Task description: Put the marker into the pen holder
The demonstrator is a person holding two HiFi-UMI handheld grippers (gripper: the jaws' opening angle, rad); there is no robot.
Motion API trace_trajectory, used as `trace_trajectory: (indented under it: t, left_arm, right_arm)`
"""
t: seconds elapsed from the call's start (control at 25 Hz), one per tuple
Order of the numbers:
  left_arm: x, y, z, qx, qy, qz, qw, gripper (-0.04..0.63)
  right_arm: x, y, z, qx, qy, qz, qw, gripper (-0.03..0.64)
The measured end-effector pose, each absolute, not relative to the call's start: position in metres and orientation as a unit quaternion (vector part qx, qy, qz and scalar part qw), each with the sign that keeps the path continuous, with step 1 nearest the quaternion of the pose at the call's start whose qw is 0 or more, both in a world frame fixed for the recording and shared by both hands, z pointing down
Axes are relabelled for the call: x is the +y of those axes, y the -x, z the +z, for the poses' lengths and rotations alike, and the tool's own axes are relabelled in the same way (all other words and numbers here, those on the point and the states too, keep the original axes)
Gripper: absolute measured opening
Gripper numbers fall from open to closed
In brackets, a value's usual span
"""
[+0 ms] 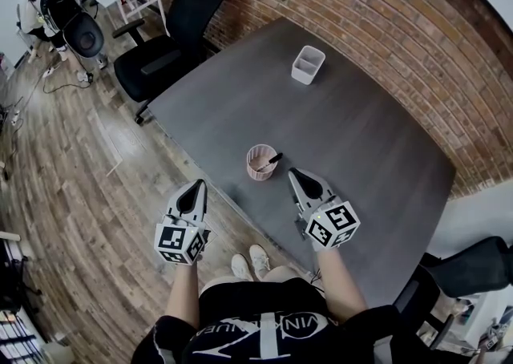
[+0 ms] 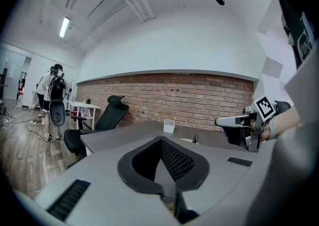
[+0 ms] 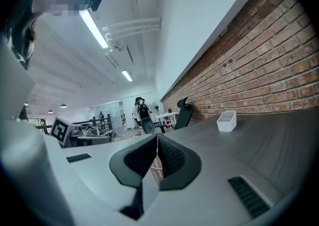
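Marker (image 1: 269, 162) standing tilted in the pink lattice pen holder (image 1: 256, 171), just below the centre of the head view, its dark end leaning over the rim toward the right; the placement looks done, so the step in hand is judged to be a clean retreat. Right gripper (image 1: 296, 173), just right of the holder and apart from it, has its jaws pressed together with nothing between them; its own view shows only a strip of the pink lattice beyond the closed tips. Left gripper (image 1: 197, 187), lower left of the holder at the near edge of the grey table (image 1: 369, 154), likewise has its jaws together and empty. To finish well, the right gripper should draw back toward the bottom of the frame, away from the protruding marker end; the holder looks light and could tip if nudged, so the tips should pass neither over nor against its rim. A white container (image 1: 308, 64) stands well apart, toward the upper centre; a black office chair (image 1: 172, 42) sits at the table's upper-left corner; a brick wall (image 1: 385, 26) fills the upper right.
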State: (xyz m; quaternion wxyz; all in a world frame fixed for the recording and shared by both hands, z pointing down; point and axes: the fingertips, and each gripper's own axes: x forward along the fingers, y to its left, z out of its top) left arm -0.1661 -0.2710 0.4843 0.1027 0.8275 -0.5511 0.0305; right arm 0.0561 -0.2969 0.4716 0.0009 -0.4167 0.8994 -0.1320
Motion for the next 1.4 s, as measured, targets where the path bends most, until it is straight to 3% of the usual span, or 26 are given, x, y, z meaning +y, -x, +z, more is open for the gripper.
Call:
trace_trajectory:
  t: [1.4]
  left_arm:
    - [-0.258,0.202,0.459,-0.585,-0.807,0.015,0.083,0.014]
  right_arm:
    - [-0.297,-0.063,0.454,0.889,0.444,-0.112,0.008,0.028]
